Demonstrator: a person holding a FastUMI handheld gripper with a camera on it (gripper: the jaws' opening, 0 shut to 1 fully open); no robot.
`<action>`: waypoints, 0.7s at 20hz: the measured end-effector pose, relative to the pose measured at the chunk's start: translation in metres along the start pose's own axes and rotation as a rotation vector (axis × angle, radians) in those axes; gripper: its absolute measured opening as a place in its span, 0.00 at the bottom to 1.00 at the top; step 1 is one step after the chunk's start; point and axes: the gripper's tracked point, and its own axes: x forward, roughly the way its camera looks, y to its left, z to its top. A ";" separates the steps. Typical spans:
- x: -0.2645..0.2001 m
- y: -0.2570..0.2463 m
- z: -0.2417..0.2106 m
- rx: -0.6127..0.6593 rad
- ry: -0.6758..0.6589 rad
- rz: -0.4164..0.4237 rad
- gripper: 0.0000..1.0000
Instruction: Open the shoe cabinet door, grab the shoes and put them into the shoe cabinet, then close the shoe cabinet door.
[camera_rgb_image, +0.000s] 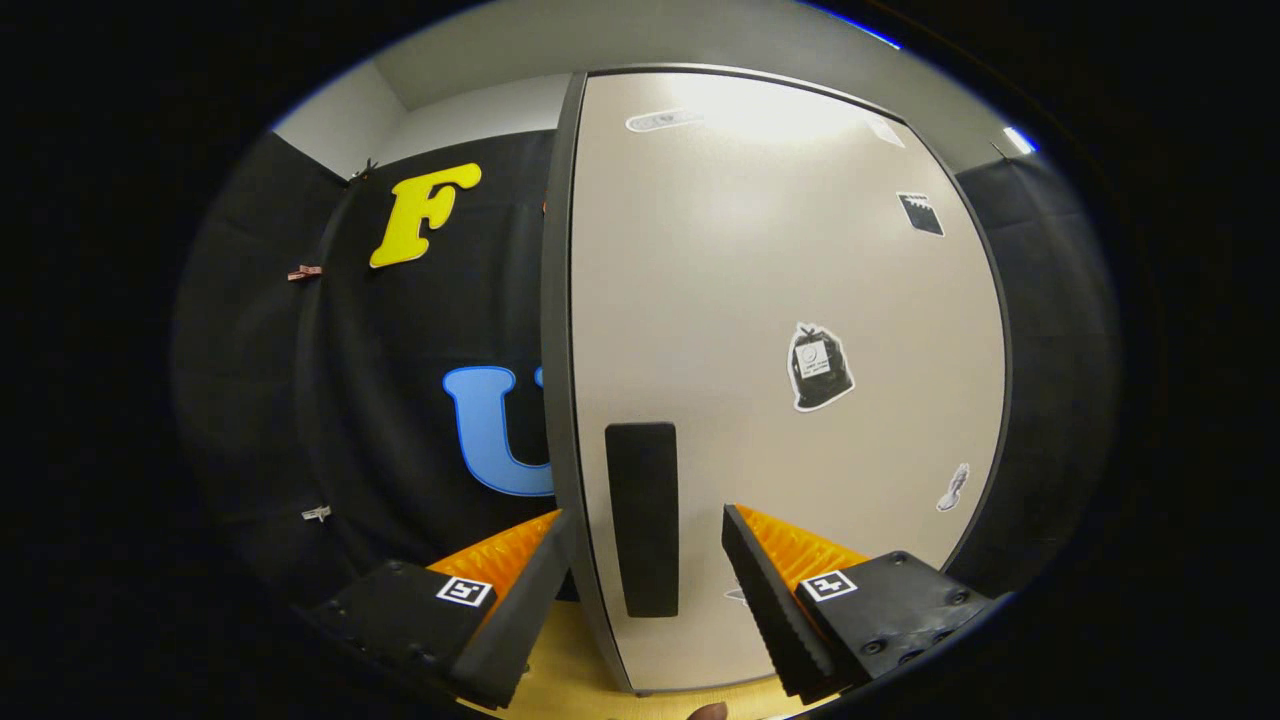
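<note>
Tongs (645, 535) spread, straddling cabinet door (790, 280) edge and handle (641, 518).

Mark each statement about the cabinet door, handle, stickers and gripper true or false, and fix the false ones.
1. The gripper is open. True.
2. The handle lies between the fingers. True.
3. Both fingers press on the handle. False: a gap shows on each side of it.
4. The door is bare. False: it carries stickers.
5. The handle is a tall dark bar near the door's edge. True.
6. A shoe lies ahead of the fingers. False: the door is ahead.
</note>
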 end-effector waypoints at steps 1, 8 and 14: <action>0.005 0.000 -0.003 0.001 0.005 -0.002 0.92; 0.014 -0.004 -0.011 -0.036 0.016 -0.013 0.34; -0.001 -0.003 -0.010 -0.030 0.038 0.008 0.16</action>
